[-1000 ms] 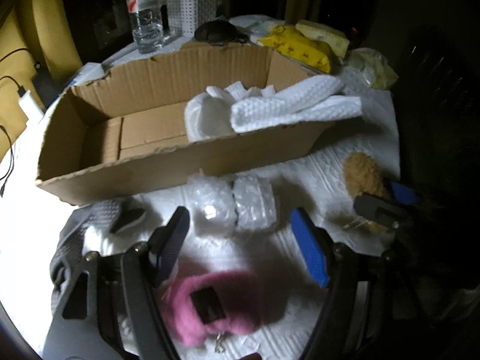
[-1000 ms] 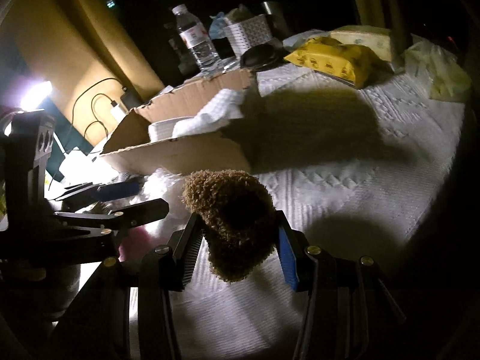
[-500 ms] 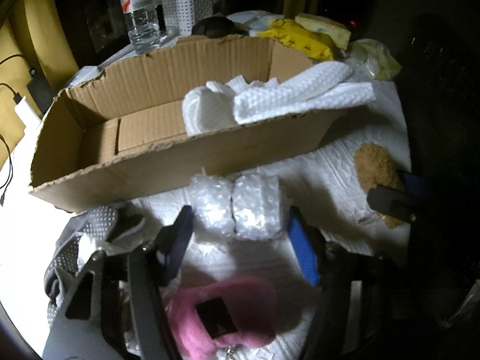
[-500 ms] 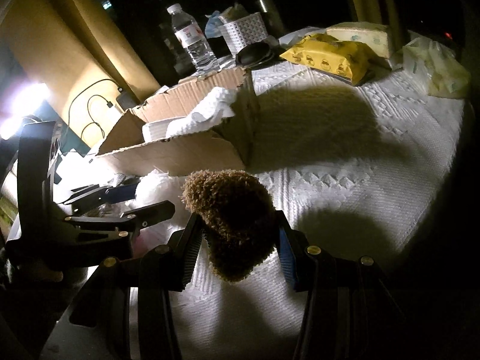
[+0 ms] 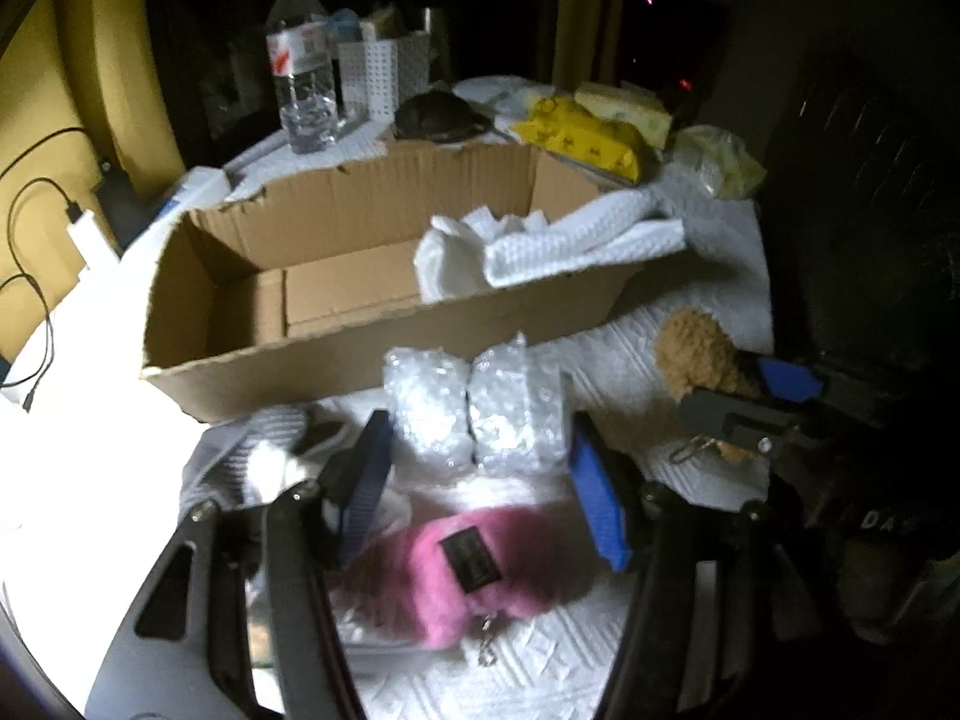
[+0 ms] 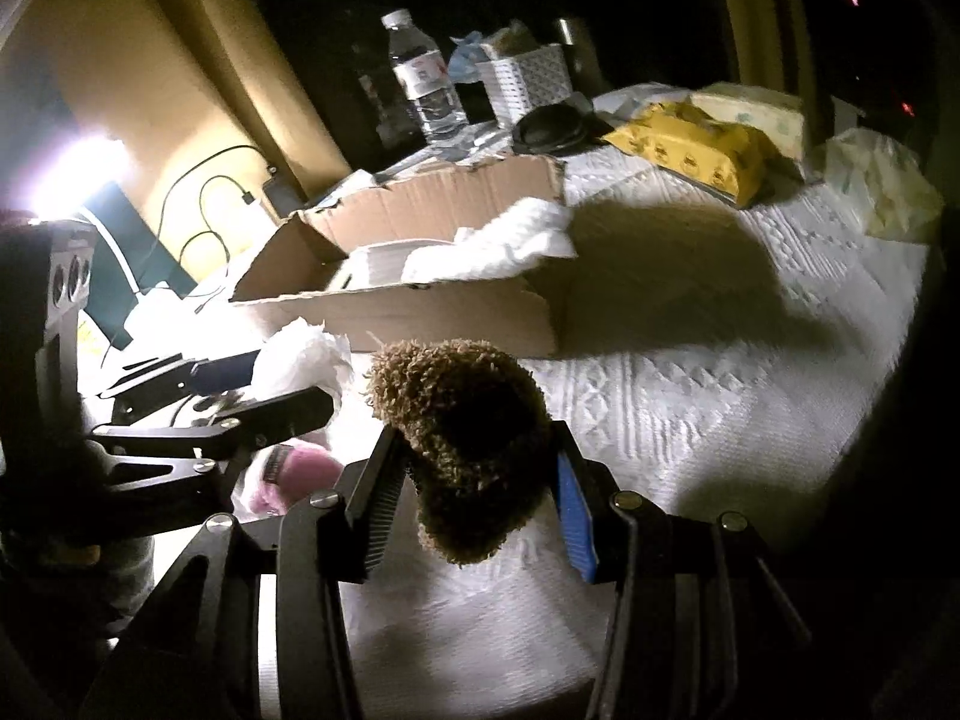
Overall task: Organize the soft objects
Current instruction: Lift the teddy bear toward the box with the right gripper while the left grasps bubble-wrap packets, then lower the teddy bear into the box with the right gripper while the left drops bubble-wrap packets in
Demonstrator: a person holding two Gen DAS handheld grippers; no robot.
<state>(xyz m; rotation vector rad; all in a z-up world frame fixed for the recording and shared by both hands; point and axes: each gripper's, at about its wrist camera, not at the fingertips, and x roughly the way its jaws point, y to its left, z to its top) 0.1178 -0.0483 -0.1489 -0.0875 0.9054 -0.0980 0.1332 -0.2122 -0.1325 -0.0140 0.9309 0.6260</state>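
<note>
An open cardboard box (image 5: 336,354) lies on the white cloth, with white towels (image 5: 540,246) piled at its right end. My left gripper (image 5: 480,468) is open around a bubble wrap bundle (image 5: 474,408) just in front of the box. A pink fluffy pouch (image 5: 468,570) lies under it, nearer me. My right gripper (image 6: 474,474) is shut on a brown fuzzy plush (image 6: 462,420), held over the cloth to the right of the box (image 6: 420,306). The plush also shows in the left wrist view (image 5: 696,354).
A grey sock or glove (image 5: 264,450) lies left of the bubble wrap. Behind the box stand a water bottle (image 5: 300,78), a white perforated basket (image 5: 390,72), a dark round object (image 5: 438,114), yellow wipes packs (image 5: 588,132) and a plastic bag (image 5: 720,162). Cables (image 5: 30,276) lie at the left.
My left gripper has moved forward so the bubble wrap now sits between its open fingers. The right gripper keeps hold of the brown plush and has barely moved.
</note>
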